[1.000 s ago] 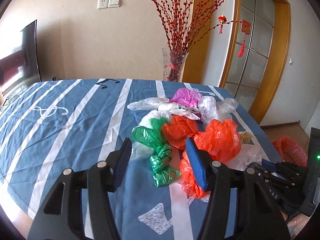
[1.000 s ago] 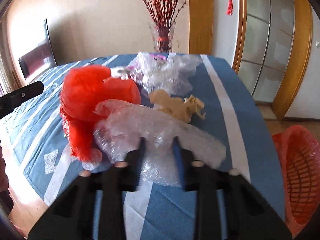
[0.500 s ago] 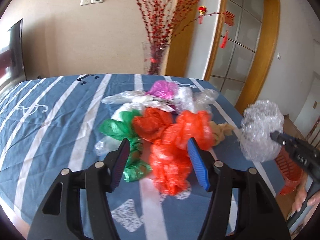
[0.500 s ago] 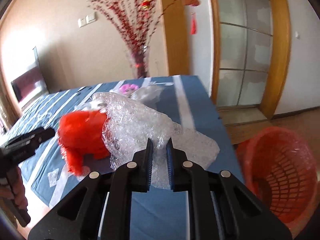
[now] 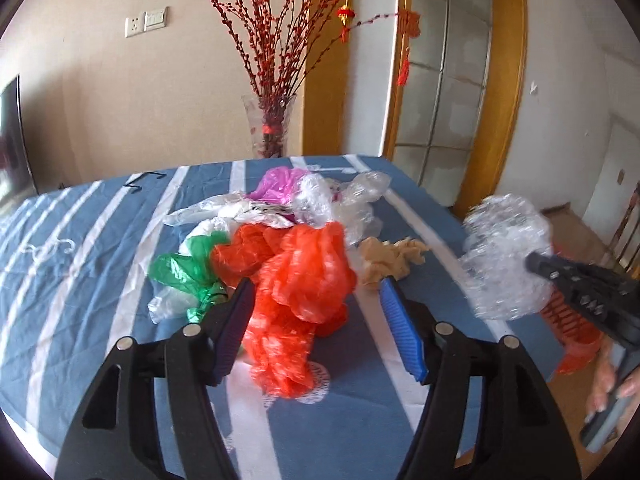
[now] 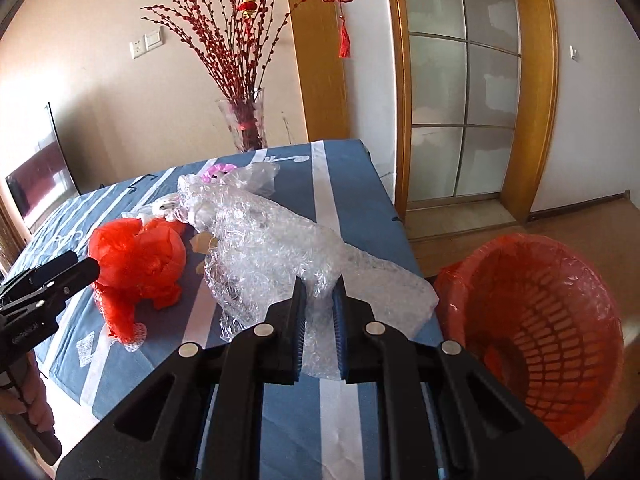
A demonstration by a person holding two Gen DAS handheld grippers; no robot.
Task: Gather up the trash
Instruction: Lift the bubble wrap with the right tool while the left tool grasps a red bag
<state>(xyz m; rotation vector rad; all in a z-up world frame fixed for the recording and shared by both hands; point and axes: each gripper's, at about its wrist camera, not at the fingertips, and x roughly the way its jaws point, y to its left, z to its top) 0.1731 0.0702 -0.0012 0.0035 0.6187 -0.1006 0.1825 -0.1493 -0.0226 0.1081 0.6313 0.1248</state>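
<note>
My right gripper (image 6: 319, 292) is clamped tight on a big crinkly sheet of bubble wrap (image 6: 272, 256). The wrap hangs lifted above the right edge of the counter (image 6: 352, 184), which has a blue cloth with white stripes. Just to the right, down on the wooden floor, stands the red trash basket (image 6: 536, 320) with a thin red liner over its rim. The wrap is not in the basket; it is beside it, higher up.

My left gripper (image 5: 318, 304) has nothing in it. Its jaws are opening, and its blue pads (image 5: 400, 332) stand on either side of a red plastic bag (image 5: 304, 280) without touching it. That bag lies on the near part of the counter. Left of it is a green bag (image 5: 184, 272). To the right is a crumpled tan paper (image 5: 390, 260). Farther back lie clear bags (image 5: 352, 204) and a pink bag (image 5: 280, 184), all in one heap.

Beyond the far edge of the counter stands a glass vase (image 5: 270, 128) with red branches, by a wooden door frame (image 5: 512, 88).
</note>
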